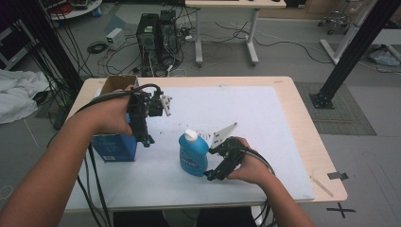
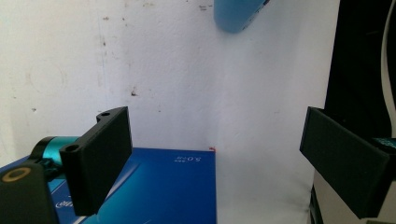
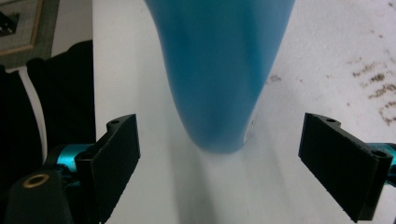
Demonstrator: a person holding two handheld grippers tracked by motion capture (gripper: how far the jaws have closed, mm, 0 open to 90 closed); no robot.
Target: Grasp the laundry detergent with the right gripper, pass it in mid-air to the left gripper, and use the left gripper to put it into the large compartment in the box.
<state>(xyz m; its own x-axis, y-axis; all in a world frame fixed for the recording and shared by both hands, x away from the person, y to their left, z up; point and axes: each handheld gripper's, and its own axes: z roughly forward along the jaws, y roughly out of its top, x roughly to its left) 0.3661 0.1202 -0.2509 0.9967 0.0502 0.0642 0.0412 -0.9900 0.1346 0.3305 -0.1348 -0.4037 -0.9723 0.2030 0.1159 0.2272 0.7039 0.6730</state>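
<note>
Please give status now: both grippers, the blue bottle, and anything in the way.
Left gripper open, over blue box. Right gripper open beside blue bottle, jaws apart, not touching. Bottle upright on white mat. Nothing between jaws and bottle.

From my seat: blue bottle (image 1: 193, 155) looks like smooth, semi-glossy plastic w/ a white plastic cap. Blue box (image 1: 115, 145) at approx 9 o'clock of it reads as printed cardboard w/ a slight sheen, brown raw flaps up top. Desk (image 1: 302, 127) has a pale wood-look edge; white sheet (image 1: 236, 109) over it is matt, scuffed and speckled w/ dark marks. Right hand-held gripper (image 3: 219, 172) has matt black plastic pads, faintly grainy, teal metallic-looking fittings behind.
</note>
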